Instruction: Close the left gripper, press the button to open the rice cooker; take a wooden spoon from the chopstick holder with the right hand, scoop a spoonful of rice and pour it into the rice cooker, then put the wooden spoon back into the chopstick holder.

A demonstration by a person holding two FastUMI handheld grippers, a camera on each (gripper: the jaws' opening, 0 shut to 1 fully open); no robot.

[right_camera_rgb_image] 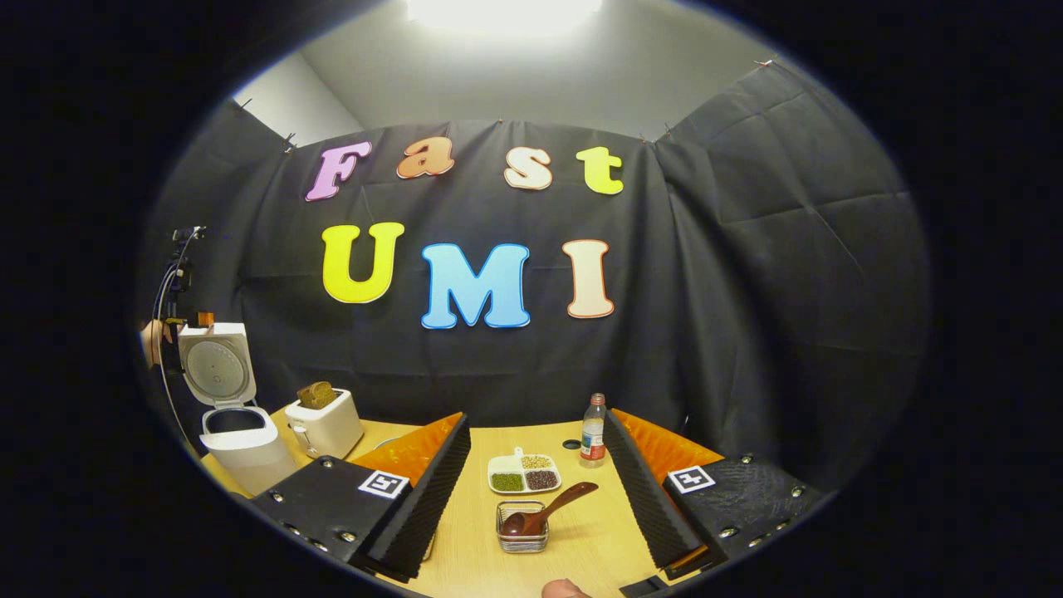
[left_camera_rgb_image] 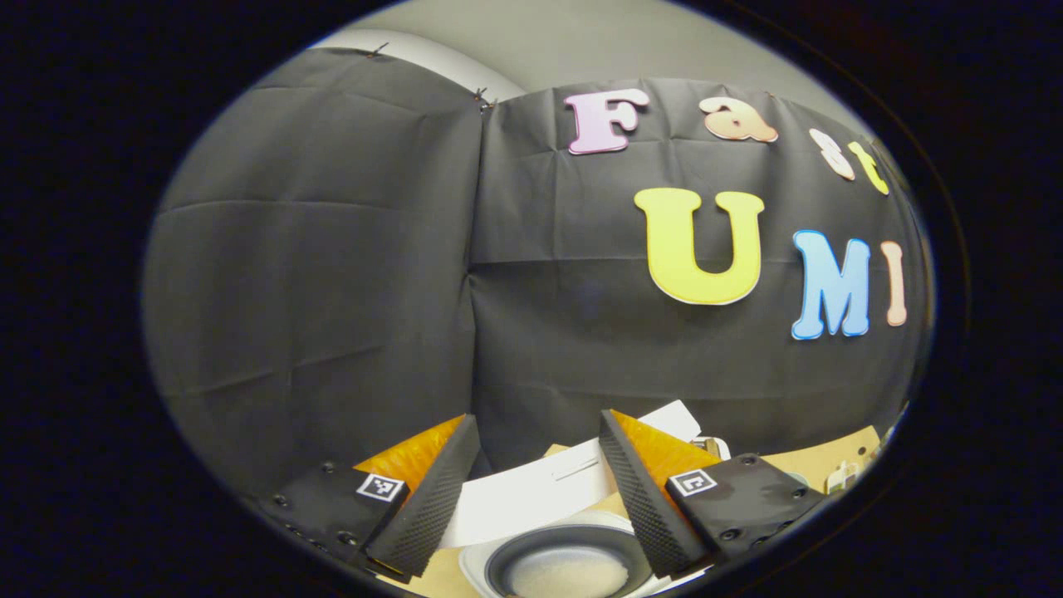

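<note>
Rice cooker (right_camera_rgb_image: 237, 415): white, lid up, sits at the far left edge of the worktop (right_camera_rgb_image: 581, 540) in the right gripper view. Inner pot reads dark; contents can't be made out from there. In the left gripper view the open pot (left_camera_rgb_image: 567, 558) sits right below the camera, dark liner with a pale layer of rice at the bottom, white raised lid (left_camera_rgb_image: 540, 490) behind it.

Wooden spoon (right_camera_rgb_image: 544, 509): dark brown, bowl down in a small clear wire-framed holder (right_camera_rgb_image: 522, 526), handle leaning out to the upper right. Holder is mid-worktop, between the right tongs' fingers in the right gripper view.

Just behind it: white three-compartment dish (right_camera_rgb_image: 524, 474) with green, pale and dark grains. Past that, a small bottle (right_camera_rgb_image: 592, 428) with red label, upright. White toaster (right_camera_rgb_image: 325, 423) with a bread slice sticking out, beside the cooker.

Right tongs (right_camera_rgb_image: 536, 498): apart, nothing held. Left tongs (left_camera_rgb_image: 531, 490): apart, nothing between them, above the cooker.
</note>
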